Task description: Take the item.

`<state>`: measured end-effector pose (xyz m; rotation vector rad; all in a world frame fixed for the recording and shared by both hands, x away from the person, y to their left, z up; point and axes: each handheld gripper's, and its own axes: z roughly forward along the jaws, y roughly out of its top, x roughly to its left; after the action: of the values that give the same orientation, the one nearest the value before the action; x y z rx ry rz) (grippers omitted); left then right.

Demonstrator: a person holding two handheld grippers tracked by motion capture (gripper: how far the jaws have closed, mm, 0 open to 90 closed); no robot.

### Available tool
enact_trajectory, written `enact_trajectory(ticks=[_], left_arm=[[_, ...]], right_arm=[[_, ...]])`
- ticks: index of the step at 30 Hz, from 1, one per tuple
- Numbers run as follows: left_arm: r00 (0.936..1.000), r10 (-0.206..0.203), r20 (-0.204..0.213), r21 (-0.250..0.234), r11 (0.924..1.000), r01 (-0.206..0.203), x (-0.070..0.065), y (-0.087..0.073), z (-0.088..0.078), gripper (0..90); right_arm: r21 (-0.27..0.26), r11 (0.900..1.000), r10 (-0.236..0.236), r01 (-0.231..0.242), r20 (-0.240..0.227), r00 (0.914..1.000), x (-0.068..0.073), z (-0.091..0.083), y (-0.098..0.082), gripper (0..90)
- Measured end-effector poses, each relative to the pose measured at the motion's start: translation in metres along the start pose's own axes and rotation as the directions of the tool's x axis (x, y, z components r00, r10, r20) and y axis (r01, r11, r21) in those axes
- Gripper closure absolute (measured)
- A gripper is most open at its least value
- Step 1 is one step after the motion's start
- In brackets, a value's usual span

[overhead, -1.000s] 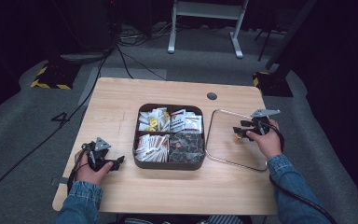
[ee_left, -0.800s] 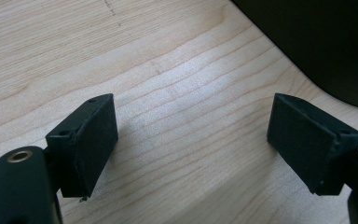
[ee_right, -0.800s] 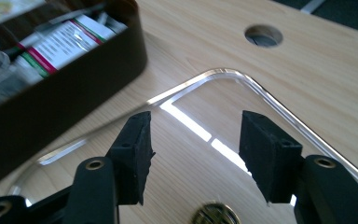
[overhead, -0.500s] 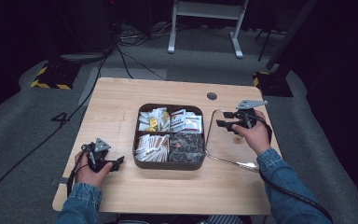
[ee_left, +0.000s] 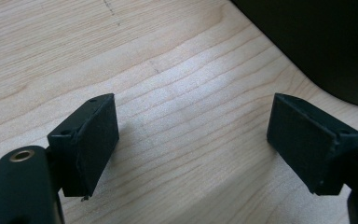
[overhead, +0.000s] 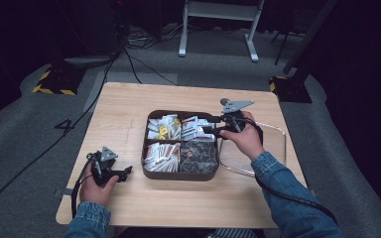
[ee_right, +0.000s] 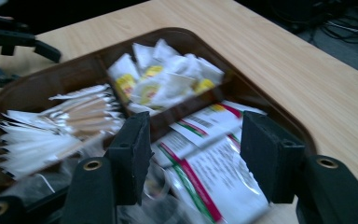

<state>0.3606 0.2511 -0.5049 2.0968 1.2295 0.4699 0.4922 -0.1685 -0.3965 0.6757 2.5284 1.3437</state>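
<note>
A brown four-compartment tray [overhead: 180,174] sits mid-table. It holds yellow-labelled white packets [overhead: 161,128] at back left and red-and-green striped white packets [overhead: 191,129] at back right. Pale stick sachets [overhead: 161,154] lie at front left, dark packets [overhead: 198,154] at front right. My right gripper [overhead: 209,124] hovers open over the back right compartment. In the right gripper view its jaws [ee_right: 193,140] frame the striped packets [ee_right: 214,177] without touching them. My left gripper [overhead: 124,172] rests on the table left of the tray, open [ee_left: 191,126] with bare wood between its jaws.
A clear lid [overhead: 273,148] lies flat on the table right of the tray, under the right forearm. The tray's dark wall [ee_left: 317,42] stands close ahead of the left gripper. A small dark disc [overhead: 224,101] sits behind the right gripper. Cables trail over the floor beyond the table.
My right gripper has moved left from above the clear lid to above the tray's back right compartment, rising a little. The left hand has stayed where it was.
</note>
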Motion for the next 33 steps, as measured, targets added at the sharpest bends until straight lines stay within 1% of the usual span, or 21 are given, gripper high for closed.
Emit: enact_trajectory(ticks=[6,12,15,17,19,21,23,26,32,33], left_arm=[[1.0,-0.002,0.002,0.002,1.0,0.002,0.0,0.0,0.0,16.7],[1.0,-0.002,0.003,0.002,1.0,0.002,0.0,0.0,0.0,16.6],[1.0,-0.002,0.004,0.0,1.0,0.002,0.0,0.0,0.0,16.5],[1.0,-0.002,0.008,-0.002,1.0,0.002,0.0,0.0,0.0,16.4],[0.9998,0.007,0.018,0.003,1.0,-0.007,0.002,0.001,0.0,16.2],[0.9998,0.005,0.017,-0.003,1.0,-0.005,0.003,0.001,0.001,16.2],[0.9997,0.011,0.02,-0.001,0.9999,-0.011,0.003,0.001,0.001,16.2],[0.9997,0.013,0.02,0.0,0.9999,-0.013,0.004,0.001,0.001,16.2],[0.9997,0.013,0.02,0.0,0.9999,-0.013,0.004,0.001,0.001,16.2],[0.9997,0.014,0.02,0.0,0.9999,-0.014,0.004,0.001,0.001,16.2]], right_arm=[[0.013,0.999,-0.04,0.041,-0.069,0.9968,0.021,0.027,0.016,44.4],[0.031,0.997,-0.071,0.076,-0.13,0.9889,0.041,0.05,0.026,44.4],[0.043,0.994,-0.088,0.096,-0.159,0.9833,0.051,0.062,0.031,44.4],[0.06,0.992,-0.101,0.113,-0.177,0.9791,0.057,0.071,0.033,44.4],[0.079,0.988,-0.113,0.13,-0.192,0.9748,0.064,0.08,0.036,44.4],[0.084,0.986,-0.124,0.145,-0.215,0.9687,0.071,0.09,0.039,43.9],[0.089,0.984,-0.129,0.153,-0.23,0.9645,0.076,0.097,0.04,43.5],[0.103,0.98,-0.139,0.169,-0.252,0.9578,0.086,0.11,0.04,42.9],[0.117,0.974,-0.155,0.195,-0.286,0.9457,0.099,0.125,0.037,42.2],[0.123,0.971,-0.164,0.207,-0.291,0.9428,0.102,0.128,0.036,42.2]])
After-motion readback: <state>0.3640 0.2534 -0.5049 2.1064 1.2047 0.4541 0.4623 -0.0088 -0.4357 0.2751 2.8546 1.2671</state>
